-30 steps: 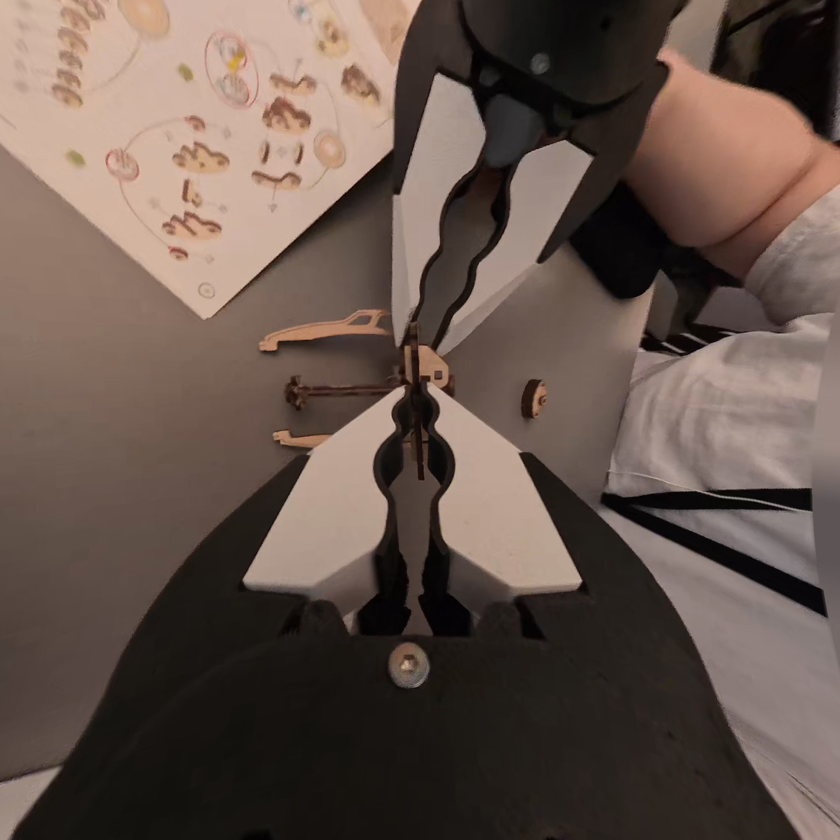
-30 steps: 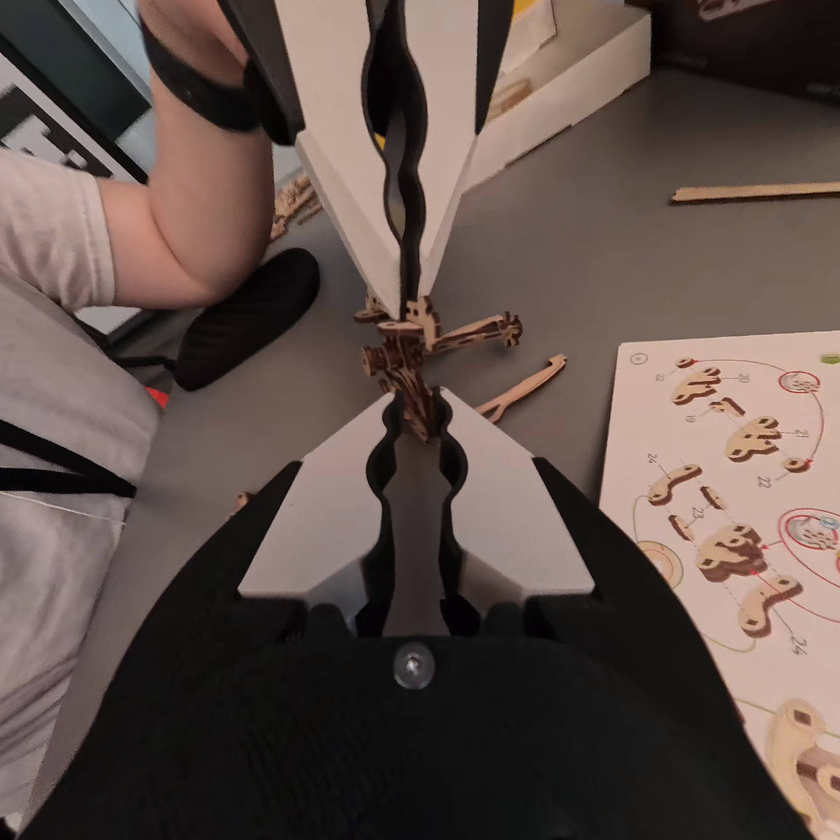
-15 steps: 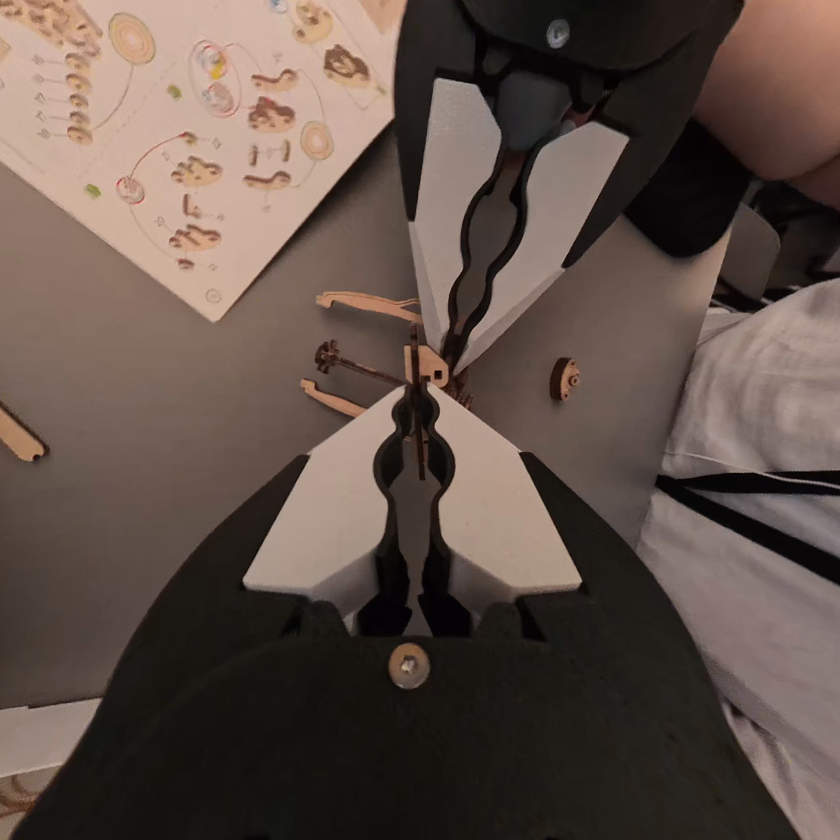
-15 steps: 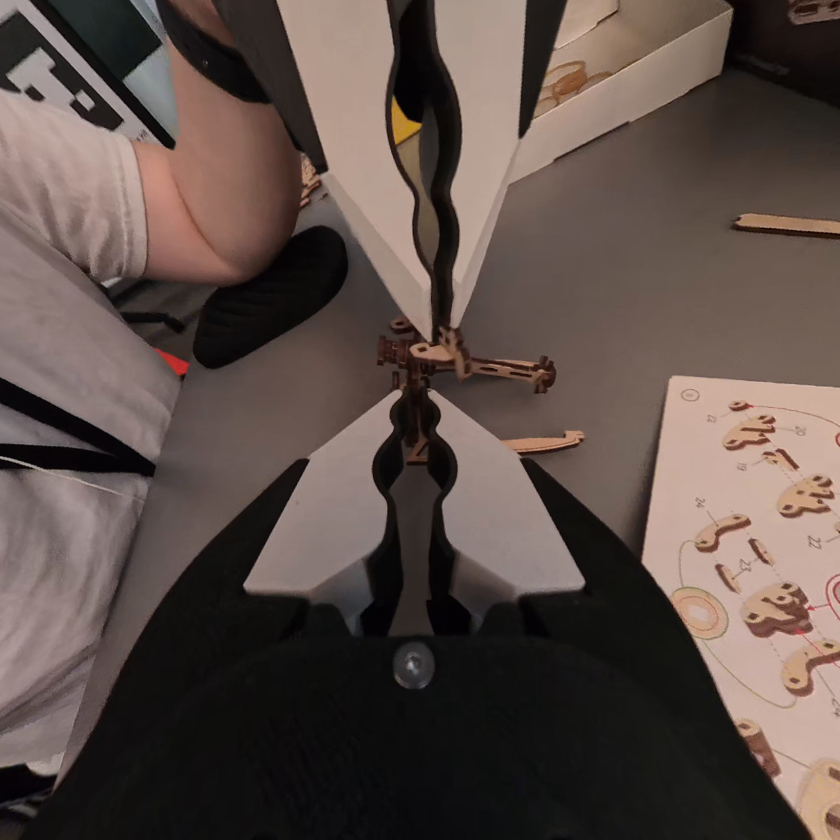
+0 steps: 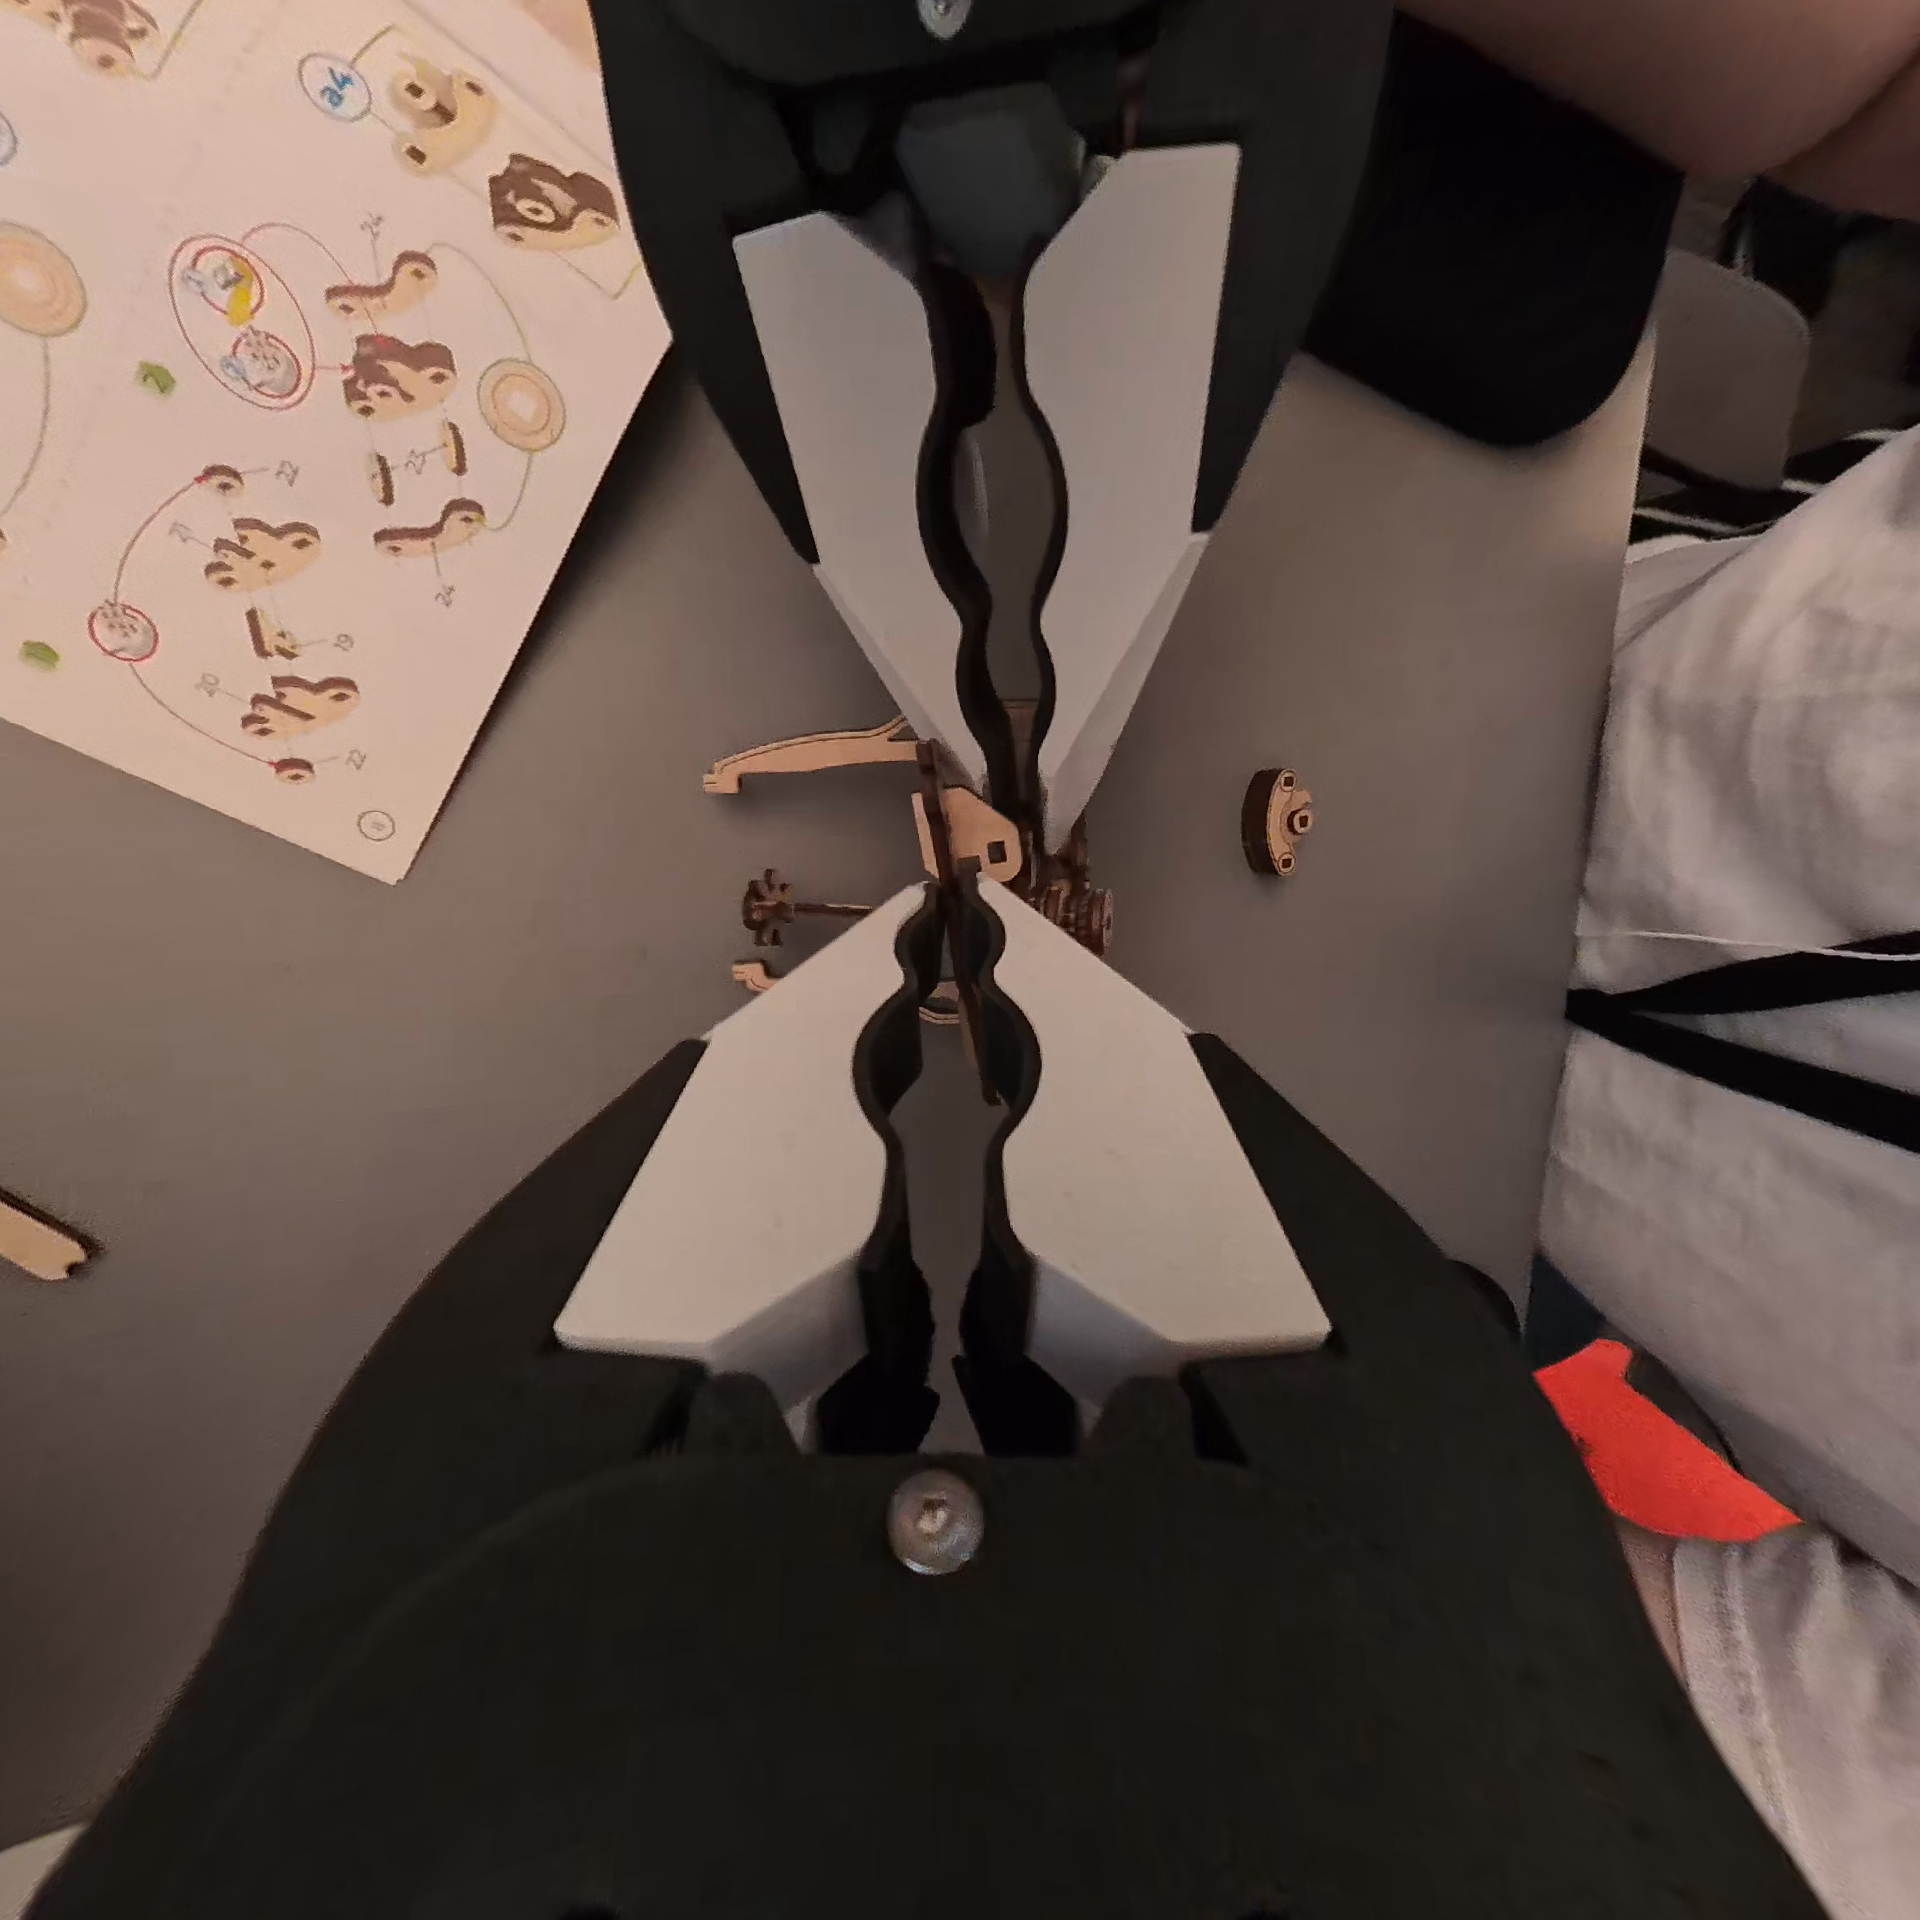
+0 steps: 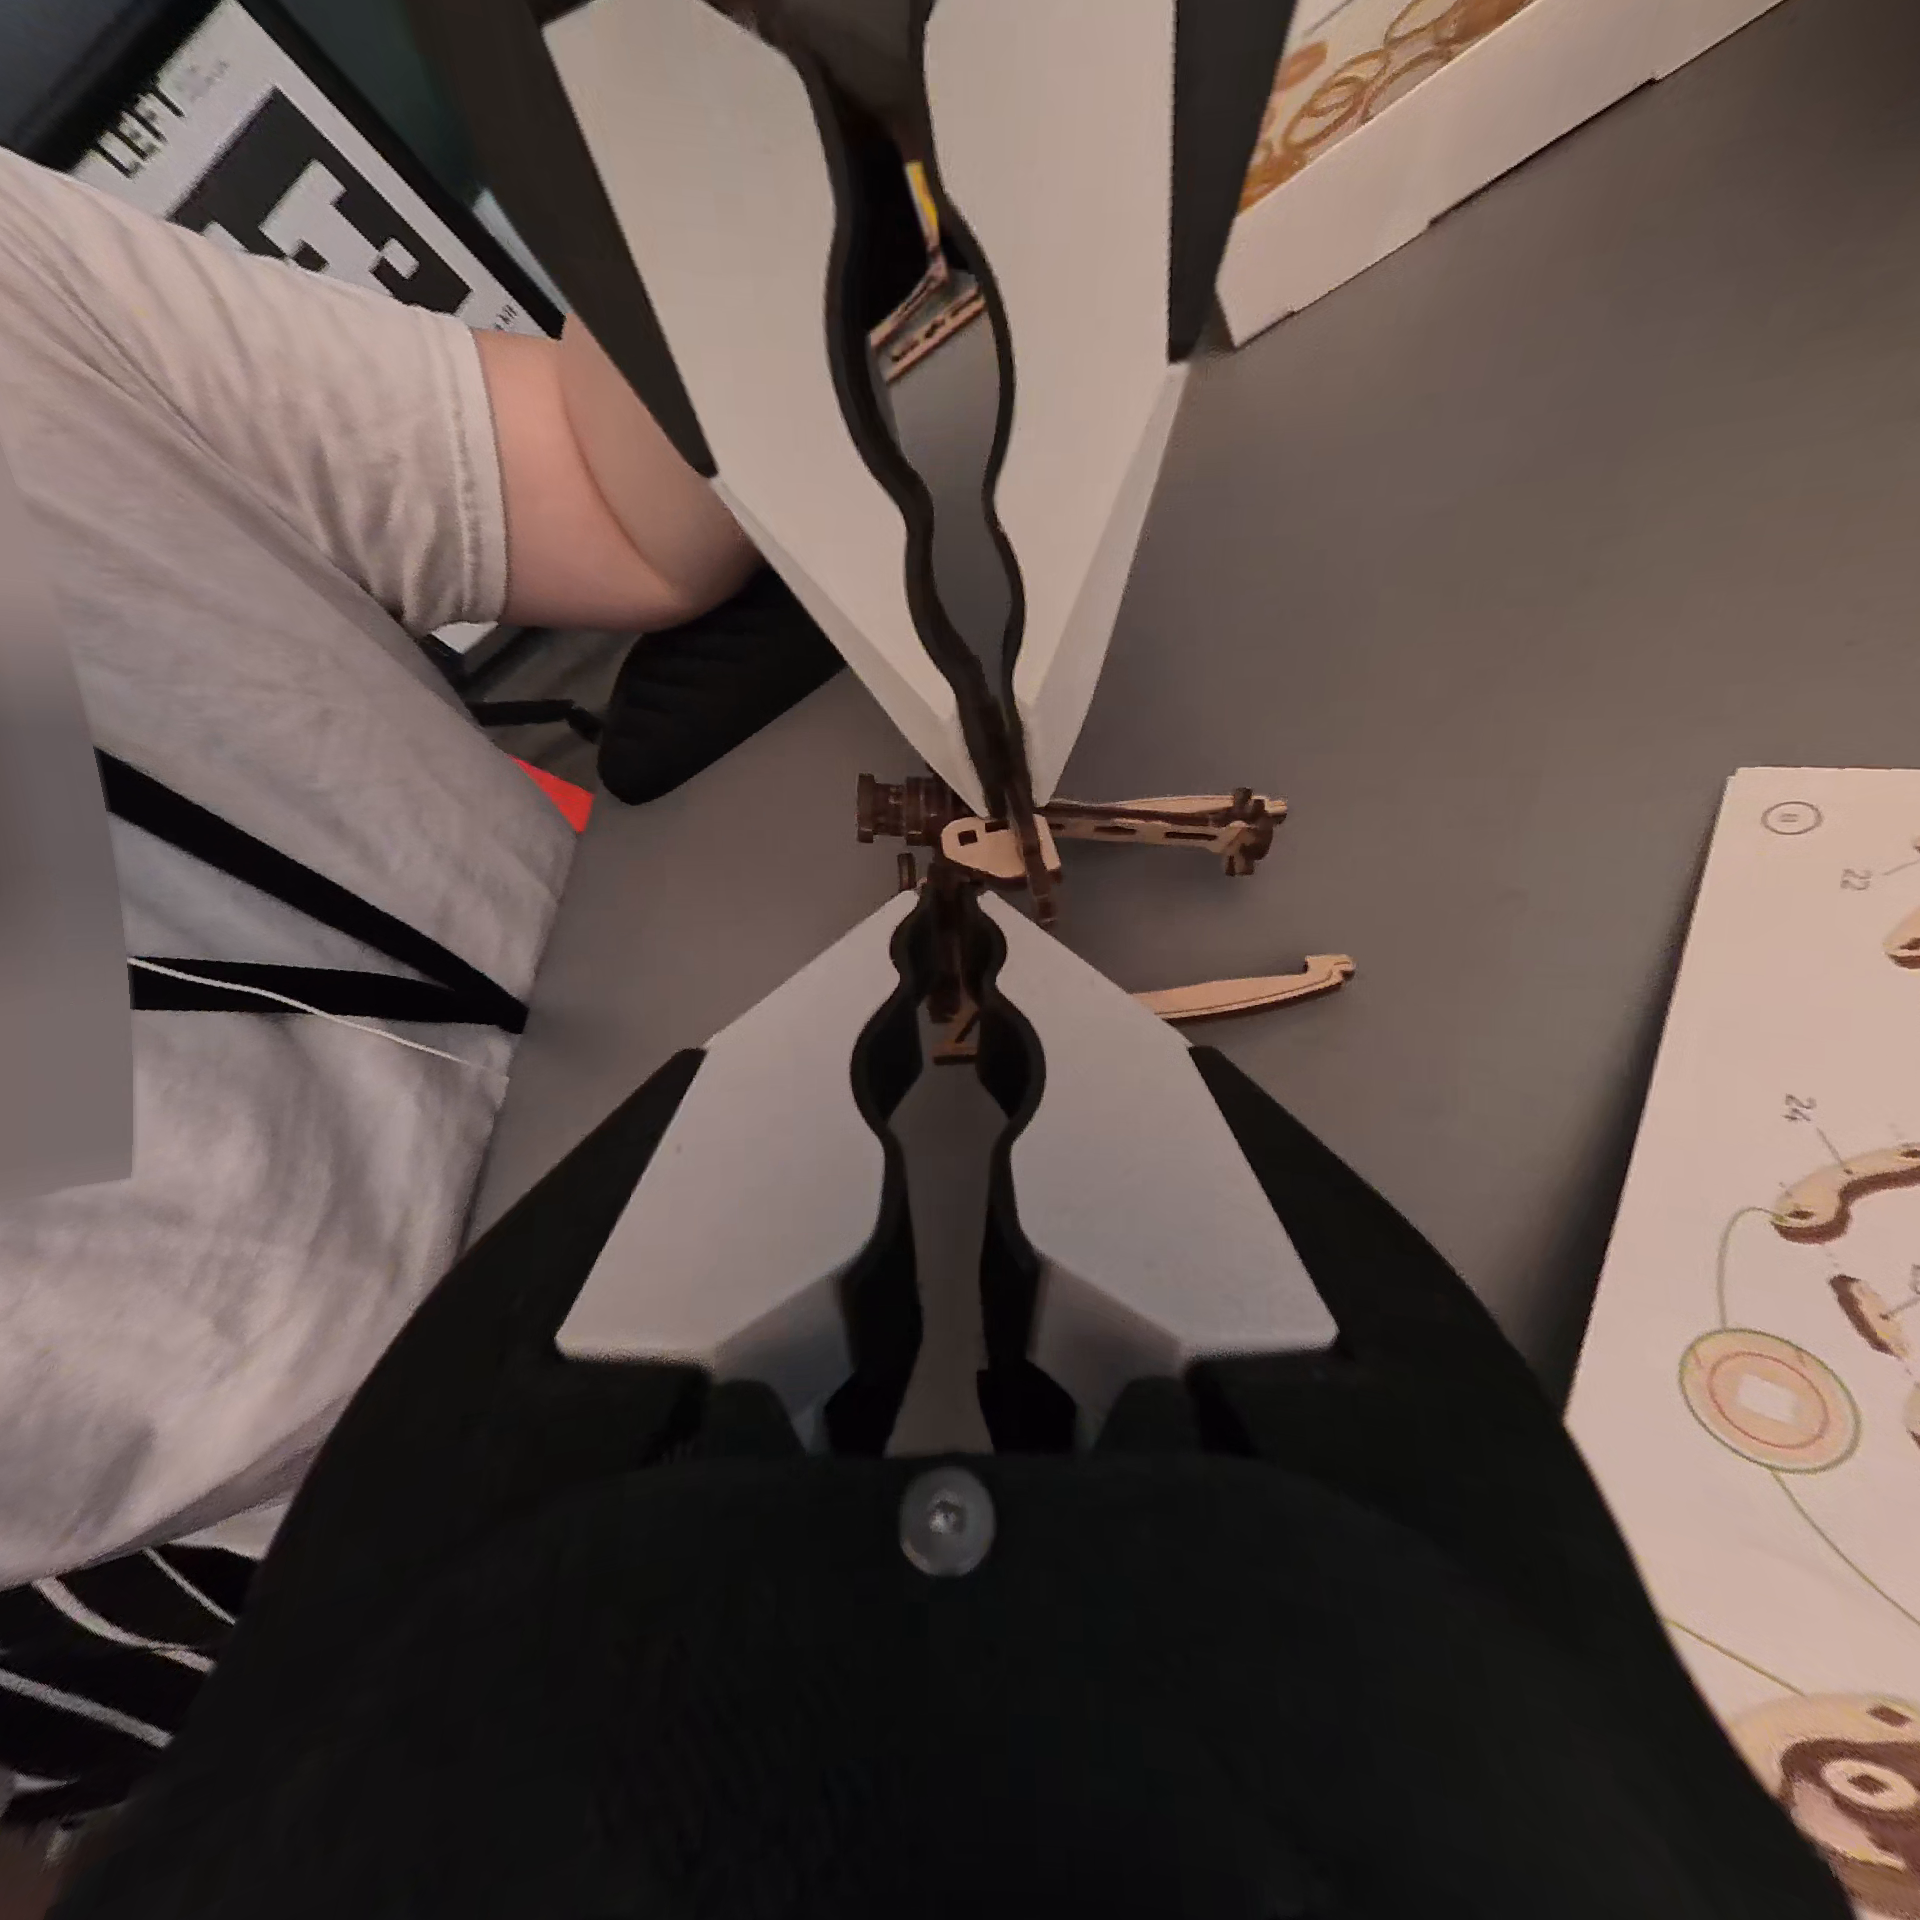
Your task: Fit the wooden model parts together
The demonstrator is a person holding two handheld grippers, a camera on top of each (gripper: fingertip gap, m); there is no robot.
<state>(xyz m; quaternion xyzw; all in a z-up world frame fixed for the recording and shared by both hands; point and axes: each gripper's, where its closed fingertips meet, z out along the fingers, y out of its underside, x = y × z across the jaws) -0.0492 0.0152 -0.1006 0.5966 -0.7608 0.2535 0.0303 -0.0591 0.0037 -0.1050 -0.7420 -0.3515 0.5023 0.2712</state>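
With a thin wooden part (image 5: 971,997) pinched edge-on in the left gripper (image 5: 951,894) and the geared sub-assy (image 6: 940,935) clamped in the right gripper (image 6: 951,904), tip-to-tip above the table (image 5: 260,1039), the tab could be snapped if forced misaligned.

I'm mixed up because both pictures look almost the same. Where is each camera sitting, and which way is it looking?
Left wrist view: sits on the left hand-held gripper, looking along its fingers down at the gray table; the person's forearm shows.
Right wrist view: sits on the right hand-held gripper, facing the opposite way; the person's upper arm and sleeve show.
Both share: the two grippers tip to tip, shut on the wooden model parts, plus the instruction sheet.
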